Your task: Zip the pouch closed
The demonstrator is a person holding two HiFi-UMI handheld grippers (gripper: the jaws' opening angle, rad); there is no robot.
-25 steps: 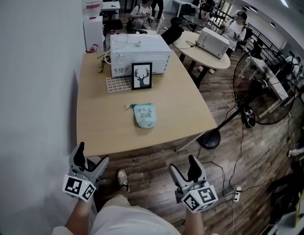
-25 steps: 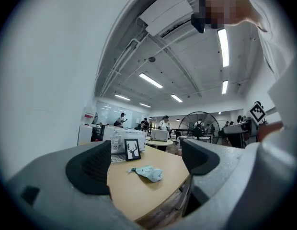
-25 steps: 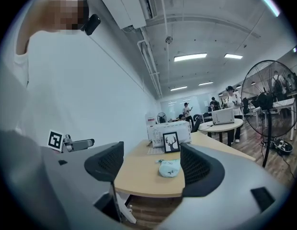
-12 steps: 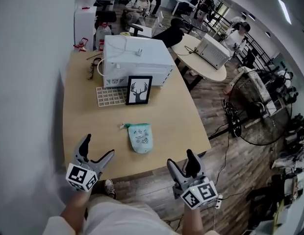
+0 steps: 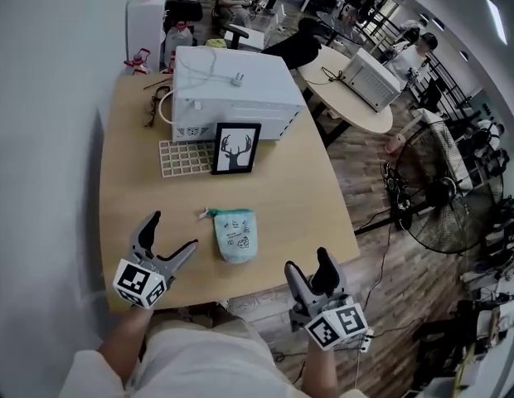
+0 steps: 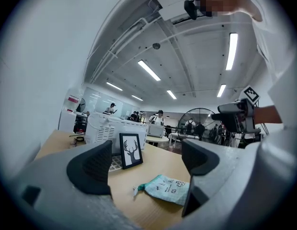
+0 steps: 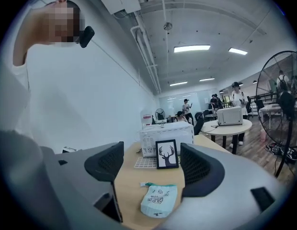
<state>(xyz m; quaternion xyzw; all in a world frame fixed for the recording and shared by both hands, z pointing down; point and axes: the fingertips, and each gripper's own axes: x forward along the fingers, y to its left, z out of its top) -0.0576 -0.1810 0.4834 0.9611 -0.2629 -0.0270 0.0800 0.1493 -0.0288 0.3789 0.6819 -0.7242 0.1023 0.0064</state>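
Pouch [image 5: 235, 235], pale green with small dark drawings, lies flat on the table [image 5: 298, 189], in the near middle part, a little back from the near edge. A small zip tab [image 5: 206, 214] sticks out at its far left corner. Whether the zip is open or closed, I cannot tell.

Left of the pouch, the left gripper [image 5: 173, 231] is held over the near left part of the table. Its 2 jaws stand wide apart with nothing between them, and they do not touch the pouch. In the left gripper view the pouch shows low between the jaws, further on along the table.

The right gripper [image 5: 307, 261] is near and right of the pouch, past the near edge of the table and over the wooden floor. Its 2 jaws are also wide apart and hold nothing. In the right gripper view the pouch lies ahead, between the 2 jaws, apart from both.

Further from the pouch stands a black frame [image 5: 235, 148] with a deer drawing. Just left of the frame lies a white grid [image 5: 186, 157]. Behind both sits a white oven [image 5: 232, 89]. On the floor at the right stands a fan [image 5: 431, 197].
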